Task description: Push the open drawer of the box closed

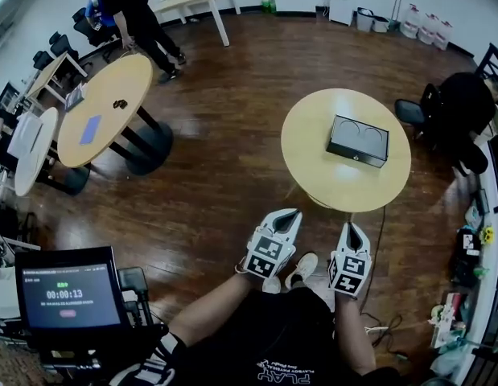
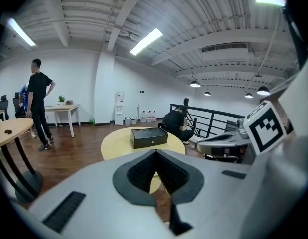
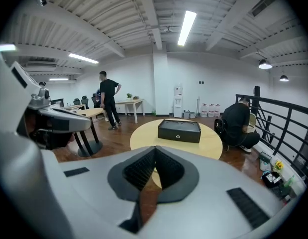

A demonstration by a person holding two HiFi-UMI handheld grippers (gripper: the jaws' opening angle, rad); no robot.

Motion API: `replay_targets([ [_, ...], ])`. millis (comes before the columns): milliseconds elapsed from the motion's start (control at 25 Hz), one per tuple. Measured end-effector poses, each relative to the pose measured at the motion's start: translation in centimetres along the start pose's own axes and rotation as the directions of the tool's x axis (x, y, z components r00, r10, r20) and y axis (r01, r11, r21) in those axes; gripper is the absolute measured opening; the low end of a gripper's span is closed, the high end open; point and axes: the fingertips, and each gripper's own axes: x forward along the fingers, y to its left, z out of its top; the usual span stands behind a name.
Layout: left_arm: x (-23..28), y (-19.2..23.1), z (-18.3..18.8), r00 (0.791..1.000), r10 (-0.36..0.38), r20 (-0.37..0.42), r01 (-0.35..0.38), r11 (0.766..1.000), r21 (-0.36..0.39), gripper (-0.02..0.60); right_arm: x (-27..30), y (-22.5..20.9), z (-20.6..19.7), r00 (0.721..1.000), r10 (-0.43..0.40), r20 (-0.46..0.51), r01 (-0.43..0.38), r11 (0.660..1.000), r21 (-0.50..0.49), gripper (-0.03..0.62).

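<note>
Two grippers are held low over the wooden floor (image 1: pixel 224 143), both short of the round table (image 1: pixel 325 187). Left gripper (image 1: pixel 292 214): jaws closed tip to tip, nothing between them (the left gripper view shows the pads meeting at the front). Right gripper (image 1: pixel 351 227), just beside it: jaws likewise pressed together and empty. Black box (image 1: pixel 358 141): resting near the middle of the table top, well apart from both grippers, its front face with the small pull turned toward them.

Left gripper (image 1: pixel 291 215) and right gripper (image 1: pixel 351 227) side by side, jaws together, empty
</note>
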Motion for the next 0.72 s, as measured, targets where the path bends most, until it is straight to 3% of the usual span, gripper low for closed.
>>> replay_targets([
  [320, -6.7, -4.6, -4.8, 0.996, -0.085, -0.027, 0.084, 0.996, -0.04, -0.005, -7.2, 4.1, -3.7, 0.999, -0.04, -0.031, 0.04, 0.999, -0.001, 0.006],
  [520, -8.1, -6.3, -5.2, 0.993, -0.118, -0.003, 0.118, 0.991, -0.071, -0.005, -9.4, 4.9, -3.8, 0.997, -0.071, -0.034, 0.067, 0.994, -0.085, 0.006],
  [720, -9.3, -7.1, -5.4, 0.993, -0.121, 0.012, 0.122, 0.991, -0.049, -0.005, -9.9, 6.2, -2.6, 0.998, -0.06, 0.019, 0.061, 0.993, -0.1, 0.006],
])
